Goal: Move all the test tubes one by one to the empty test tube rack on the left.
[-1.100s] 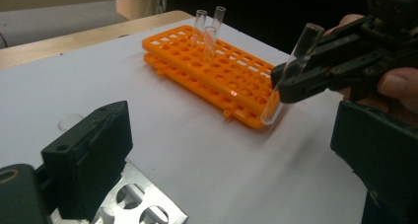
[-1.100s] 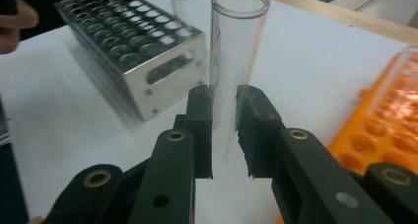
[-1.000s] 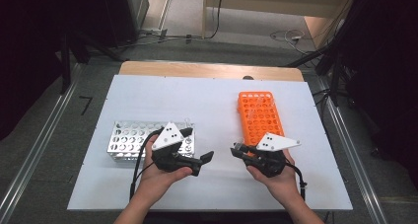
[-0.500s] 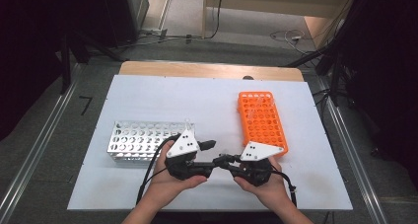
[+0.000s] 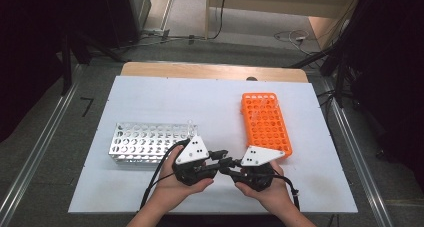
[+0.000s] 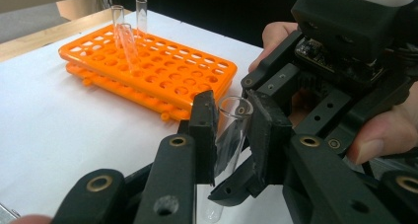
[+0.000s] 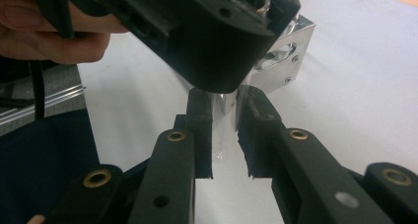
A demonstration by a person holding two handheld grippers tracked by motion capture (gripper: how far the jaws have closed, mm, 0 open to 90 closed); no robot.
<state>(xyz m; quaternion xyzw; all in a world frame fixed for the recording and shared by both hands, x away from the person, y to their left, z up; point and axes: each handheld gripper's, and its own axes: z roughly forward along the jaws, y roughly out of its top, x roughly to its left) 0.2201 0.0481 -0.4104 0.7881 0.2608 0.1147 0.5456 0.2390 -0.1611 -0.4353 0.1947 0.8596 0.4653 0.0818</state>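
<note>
My two grippers meet tip to tip at the front middle of the white table point(image 5: 150, 99). A clear glass test tube point(image 6: 230, 135) stands between the jaws of my left gripper point(image 6: 232, 111), which have just been closing and now press on it. The same tube point(image 7: 223, 132) sits lower down between the pads of my right gripper point(image 7: 225, 99), which is shut on it. In the high view the left gripper point(image 5: 221, 157) and the right gripper point(image 5: 228, 168) overlap, and the tube is too small to make out there.
An orange tube rack point(image 5: 265, 122) lies at the right, with a few clear tubes point(image 6: 129, 36) in its far end. A perforated metal rack point(image 5: 150, 142) stands at the left, one tube point(image 5: 190, 128) at its right corner. The table's wooden edge point(image 5: 210, 71) runs along the back.
Both hands have come together at the front middle, the left one moving right and the right one left. The left gripper's jaws have closed.
</note>
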